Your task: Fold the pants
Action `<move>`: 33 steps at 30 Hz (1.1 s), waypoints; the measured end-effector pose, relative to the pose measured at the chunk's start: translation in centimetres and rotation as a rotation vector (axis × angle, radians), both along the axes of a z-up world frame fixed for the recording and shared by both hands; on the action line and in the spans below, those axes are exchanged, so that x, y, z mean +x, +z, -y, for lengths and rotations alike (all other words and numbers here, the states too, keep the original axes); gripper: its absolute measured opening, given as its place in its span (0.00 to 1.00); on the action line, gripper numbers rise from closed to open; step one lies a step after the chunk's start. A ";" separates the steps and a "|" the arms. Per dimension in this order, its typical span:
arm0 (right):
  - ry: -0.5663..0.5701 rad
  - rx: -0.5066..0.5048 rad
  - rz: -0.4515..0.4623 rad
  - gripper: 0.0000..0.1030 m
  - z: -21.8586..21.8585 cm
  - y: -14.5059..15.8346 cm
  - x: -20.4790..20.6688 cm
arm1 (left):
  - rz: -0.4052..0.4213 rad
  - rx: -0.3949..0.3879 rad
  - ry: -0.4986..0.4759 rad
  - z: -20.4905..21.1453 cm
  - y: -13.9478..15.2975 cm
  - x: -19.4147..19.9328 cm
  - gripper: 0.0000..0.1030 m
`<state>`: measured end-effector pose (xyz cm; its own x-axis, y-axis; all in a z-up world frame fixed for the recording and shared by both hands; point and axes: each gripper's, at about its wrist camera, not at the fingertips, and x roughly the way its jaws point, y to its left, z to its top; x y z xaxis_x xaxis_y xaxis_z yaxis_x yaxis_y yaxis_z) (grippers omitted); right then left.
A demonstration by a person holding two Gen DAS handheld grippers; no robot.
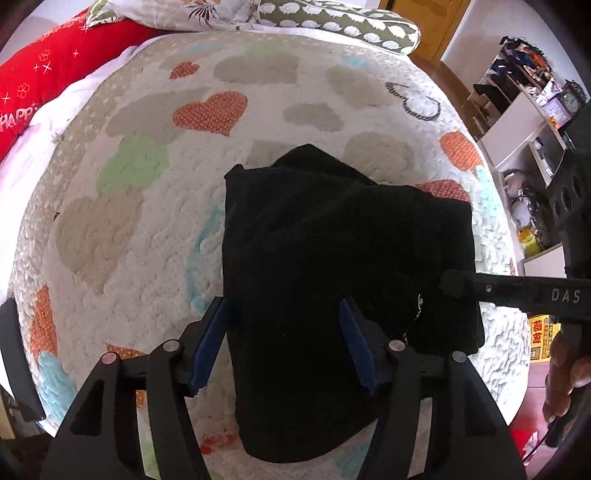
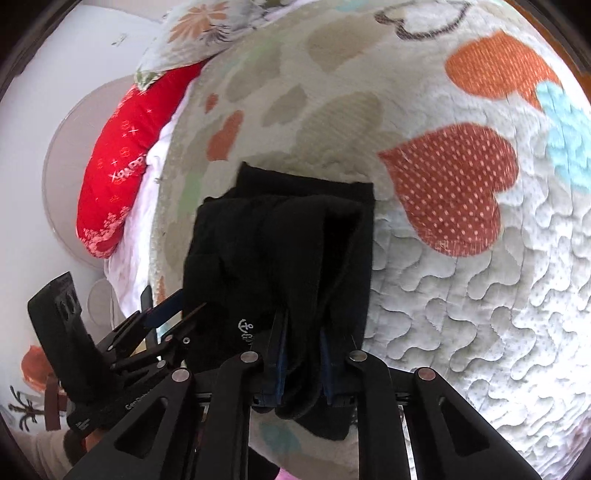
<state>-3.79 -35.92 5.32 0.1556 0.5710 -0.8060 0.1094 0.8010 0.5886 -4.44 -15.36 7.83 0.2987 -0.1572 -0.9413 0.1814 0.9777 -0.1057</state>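
Observation:
Black pants (image 1: 332, 240) lie folded into a thick bundle on a quilted bedspread (image 1: 155, 236) printed with hearts. My left gripper (image 1: 283, 304) hangs open right above the bundle's near end, its blue pads (image 1: 212, 343) straddling the cloth without pressing it. In the right wrist view my right gripper (image 2: 303, 325) is shut on a fold of the pants (image 2: 280, 240) at their near edge, beside a small white anchor logo (image 2: 245, 326). The right gripper (image 1: 454, 284) reaches in from the right side of the left wrist view. The left gripper (image 2: 181, 310) shows at the pants' left edge.
A red pillow (image 1: 48, 74) and a floral quilt (image 1: 207, 11) lie at the head of the bed. A cluttered white shelf (image 1: 524, 122) stands past the bed's right edge. A hand (image 1: 565, 373) holds the right gripper's handle.

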 end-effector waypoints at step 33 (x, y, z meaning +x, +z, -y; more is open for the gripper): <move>-0.003 -0.135 0.088 0.13 0.5 1.2 5.2 | -0.002 0.105 0.028 0.0 -1.5 8.3 0.64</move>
<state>1.44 -36.45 6.57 0.2304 0.4575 -0.8588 0.0649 0.8734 0.4827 3.84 -15.33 6.35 0.2993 -0.0496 -0.9529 0.1537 0.9881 -0.0032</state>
